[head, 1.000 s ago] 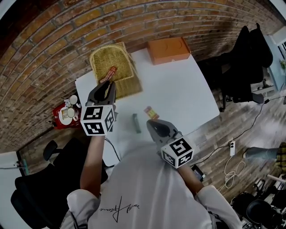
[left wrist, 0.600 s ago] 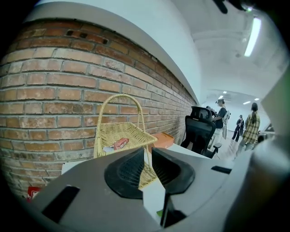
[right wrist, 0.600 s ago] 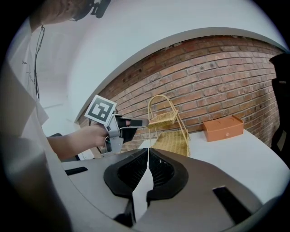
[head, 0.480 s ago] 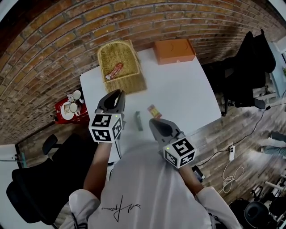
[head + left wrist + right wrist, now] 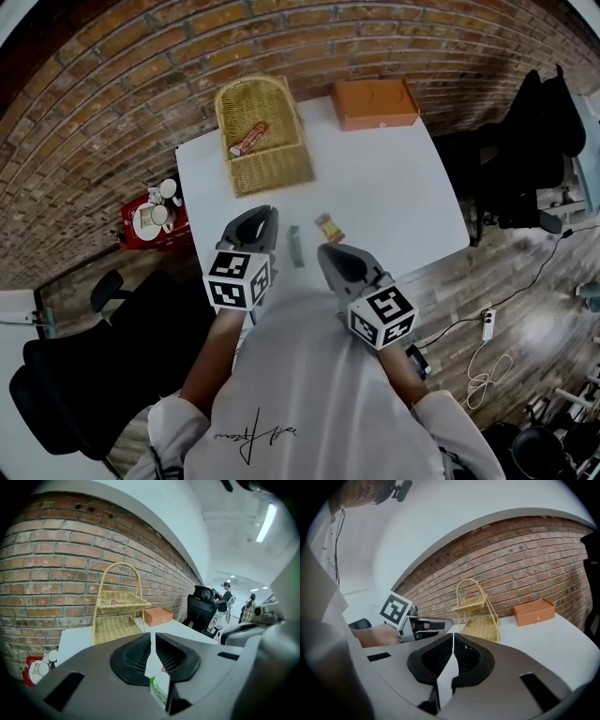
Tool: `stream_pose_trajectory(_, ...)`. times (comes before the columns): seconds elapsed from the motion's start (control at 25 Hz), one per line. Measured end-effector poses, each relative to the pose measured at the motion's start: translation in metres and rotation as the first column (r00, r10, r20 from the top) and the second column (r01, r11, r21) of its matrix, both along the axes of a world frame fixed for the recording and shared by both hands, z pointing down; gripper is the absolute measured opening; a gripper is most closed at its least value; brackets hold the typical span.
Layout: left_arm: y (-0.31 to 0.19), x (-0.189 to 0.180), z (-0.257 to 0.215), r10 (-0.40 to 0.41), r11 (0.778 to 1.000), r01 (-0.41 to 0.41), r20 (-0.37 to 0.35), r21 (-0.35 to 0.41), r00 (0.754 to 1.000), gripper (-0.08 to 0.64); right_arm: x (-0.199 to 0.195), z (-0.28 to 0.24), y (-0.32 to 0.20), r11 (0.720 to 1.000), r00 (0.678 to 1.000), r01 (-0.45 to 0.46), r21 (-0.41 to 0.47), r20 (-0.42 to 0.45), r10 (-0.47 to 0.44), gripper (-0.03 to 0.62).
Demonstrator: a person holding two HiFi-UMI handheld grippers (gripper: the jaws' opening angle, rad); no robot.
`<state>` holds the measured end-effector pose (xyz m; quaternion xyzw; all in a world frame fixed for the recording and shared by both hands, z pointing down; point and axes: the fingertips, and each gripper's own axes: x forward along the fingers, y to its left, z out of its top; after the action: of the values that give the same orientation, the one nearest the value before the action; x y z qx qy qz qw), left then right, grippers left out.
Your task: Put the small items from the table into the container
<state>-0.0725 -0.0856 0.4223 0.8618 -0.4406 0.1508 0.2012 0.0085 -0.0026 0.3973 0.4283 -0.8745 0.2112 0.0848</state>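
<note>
A two-tier wicker basket (image 5: pixel 262 136) (image 5: pixel 117 616) (image 5: pixel 480 616) stands at the far end of the white table (image 5: pixel 394 197). A red-orange packet (image 5: pixel 249 139) (image 5: pixel 117 603) lies in its upper tier. A green stick pack (image 5: pixel 296 246) (image 5: pixel 159 691) and a small orange-yellow packet (image 5: pixel 329 228) lie near the table's front. My left gripper (image 5: pixel 261 216) (image 5: pixel 153 644) hovers just left of the green pack. Its jaws are closing, a narrow gap remains, and nothing is between them. My right gripper (image 5: pixel 330 249) (image 5: pixel 453 641) is shut and empty, just in front of the orange-yellow packet.
An orange box (image 5: pixel 377 101) (image 5: pixel 534 611) sits at the table's far right corner. A red tray with cups (image 5: pixel 150 220) stands left of the table. Black office chairs (image 5: pixel 525 141) flank both sides. People stand far off (image 5: pixel 226 597).
The left gripper has drawn back from the basket toward the person and come lower, its jaws narrowing. The red-orange packet has stayed behind in the basket. The right gripper has kept still.
</note>
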Motion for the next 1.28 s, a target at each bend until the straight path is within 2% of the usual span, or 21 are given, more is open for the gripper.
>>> stream_pose_trajectory(0.24,0.022,0.004,0.017,0.008,0.999,-0.008,0.0,-0.043,1.0,0.026,-0.003,0.0,0.008,1.0,1.0,0.022,0.0,0.001,-0.022,0.023)
stream_pose_trajectory(0.56,0.042,0.003,0.023,0.014,0.998,-0.014,-0.001,-0.058,1.0,0.011,-0.011,0.002,0.013,0.999,0.999,0.037,-0.005,-0.003,-0.037,0.023)
stream_pose_trajectory(1.08,0.061,0.014,0.04,0.111,0.989,-0.109,0.018,-0.095,0.994,0.009,-0.014,0.003,0.008,0.999,0.999,0.035,-0.006,-0.019,-0.035,0.023)
stream_pose_trajectory(1.28,0.06,0.016,0.043,0.112,0.988,-0.112,0.001,-0.107,0.994,0.009,-0.013,0.003,0.004,0.999,0.999,0.031,-0.009,-0.023,-0.032,0.023)
